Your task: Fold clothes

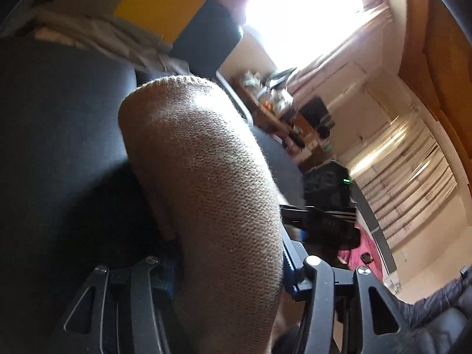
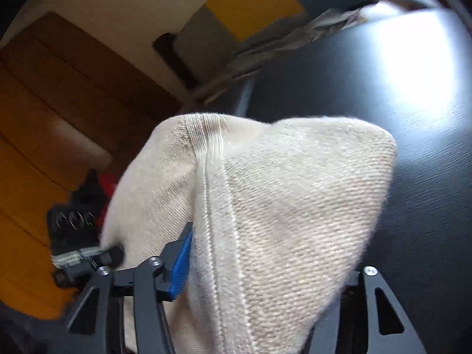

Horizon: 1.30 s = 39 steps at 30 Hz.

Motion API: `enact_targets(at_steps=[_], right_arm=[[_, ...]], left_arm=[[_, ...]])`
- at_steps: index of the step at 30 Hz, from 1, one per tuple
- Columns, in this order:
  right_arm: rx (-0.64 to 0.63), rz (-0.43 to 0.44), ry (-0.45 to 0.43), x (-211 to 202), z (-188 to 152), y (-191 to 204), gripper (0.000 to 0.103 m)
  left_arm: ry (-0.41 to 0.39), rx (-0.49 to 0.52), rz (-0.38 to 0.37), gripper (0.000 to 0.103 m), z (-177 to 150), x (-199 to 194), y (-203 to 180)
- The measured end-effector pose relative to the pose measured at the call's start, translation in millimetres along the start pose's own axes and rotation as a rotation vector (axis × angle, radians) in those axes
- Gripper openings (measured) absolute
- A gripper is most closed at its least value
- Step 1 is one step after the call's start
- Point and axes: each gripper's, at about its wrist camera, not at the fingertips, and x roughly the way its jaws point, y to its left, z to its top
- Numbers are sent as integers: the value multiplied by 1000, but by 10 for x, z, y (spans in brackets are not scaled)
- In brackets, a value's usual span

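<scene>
A beige knitted garment [image 1: 206, 191] fills the middle of the left wrist view, bunched between my left gripper's fingers [image 1: 290, 262]. My left gripper [image 1: 230, 265] is shut on it above a black table [image 1: 59, 118]. In the right wrist view the same beige garment [image 2: 280, 221], with a ribbed seam, is bunched between the right gripper's blue pads [image 2: 181, 265]. My right gripper [image 2: 259, 265] is shut on it, held above the black table [image 2: 398, 88]. The other gripper [image 2: 76, 236] shows at the left, beside the cloth. The fingertips are mostly hidden by fabric.
A yellow and grey cushion [image 1: 159, 8] and crumpled grey cloth [image 1: 97, 35] lie at the table's far edge. A bright window [image 1: 303, 14], a cluttered shelf [image 1: 274, 109] and a radiator [image 1: 413, 177] are to the right. A wooden door [image 2: 59, 103] is on the left.
</scene>
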Motion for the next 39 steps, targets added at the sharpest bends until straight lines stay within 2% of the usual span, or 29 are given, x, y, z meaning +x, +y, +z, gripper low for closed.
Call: enact_targets(at_steps=[3, 6, 10, 14, 15, 17, 18, 20, 21, 22, 23, 25, 27, 30, 31, 34, 37, 38, 39], right_arm=[[-47, 114, 50, 347, 54, 440, 53], [-133, 260, 78, 729, 280, 1096, 53], [-342, 445, 119, 1310, 694, 2386, 53], [-552, 581, 153, 1859, 972, 3775, 53], [-601, 607, 160, 1993, 1021, 4118, 53], [-686, 632, 186, 2313, 1079, 4751, 53], [-714, 614, 207, 2527, 1067, 4952, 53], [-764, 563, 251, 2969, 1024, 5289, 56], [-789, 537, 273, 3190, 1003, 5457, 56], [-805, 490, 307, 3461, 942, 5523, 56], [-820, 436, 344, 3746, 870, 5561, 56], [-819, 292, 417, 4269, 696, 5444, 59], [-817, 285, 379, 4262, 729, 5384, 74], [-812, 300, 303, 4158, 817, 5307, 90], [-811, 305, 278, 4123, 846, 5282, 96], [-805, 320, 202, 4019, 933, 5206, 98], [-893, 356, 36, 3459, 1025, 5297, 98], [-920, 380, 14, 3324, 1042, 5290, 98], [-946, 405, -3, 3203, 1062, 5277, 98]], left_arm=[[-158, 27, 59, 53, 41, -685, -74], [-332, 61, 143, 53, 138, -1410, -125], [-605, 121, 311, 53, 308, -2492, -223], [-821, 118, 458, 54, 440, -3255, -208], [-872, 82, 501, 54, 473, -3426, -146], [-923, -1, 596, 54, 505, -3614, 20], [-953, -84, 688, 54, 496, -3689, 184], [-934, -213, 807, 55, 493, -3731, 545], [-895, -294, 852, 55, 475, -3727, 788], [-847, -381, 894, 56, 450, -3717, 1054], [-829, -424, 881, 58, 399, -3721, 1239], [-828, -431, 840, 59, 335, -3726, 1324], [-821, -398, 818, 61, 344, -3676, 1256], [-806, -359, 847, 70, 383, -3575, 1101], [-806, -350, 870, 72, 387, -3558, 1032], [-844, -334, 1004, 75, 339, -3573, 744], [-910, -291, 1182, 74, 255, -3638, 400], [-937, -261, 1233, 74, 221, -3658, 280], [-973, -210, 1244, 75, 223, -3660, 114]])
